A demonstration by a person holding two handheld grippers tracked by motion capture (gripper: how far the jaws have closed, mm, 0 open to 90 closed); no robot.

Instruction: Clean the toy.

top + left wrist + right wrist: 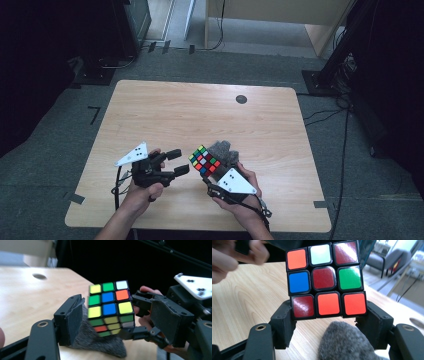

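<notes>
Right gripper (pixel 206 172) jaws clamp the multicoloured plastic puzzle cube (pixel 205 160); left gripper (pixel 181 161) jaws stand apart and should square up on the cube's near layer before closing.

We see a glossy plastic cube (pixel 325 280) above matt pale wood table (pixel 200 110). Beside the cube, fuzzy grey cloth (pixel 344 342).

The cube (pixel 205 160) sits between the right tongs (pixel 212 175), near the table's (pixel 200 110) front edge. The left tongs (pixel 177 162) lie just left of it. A cloth (pixel 223 151) lies behind, perhaps touching.
</notes>
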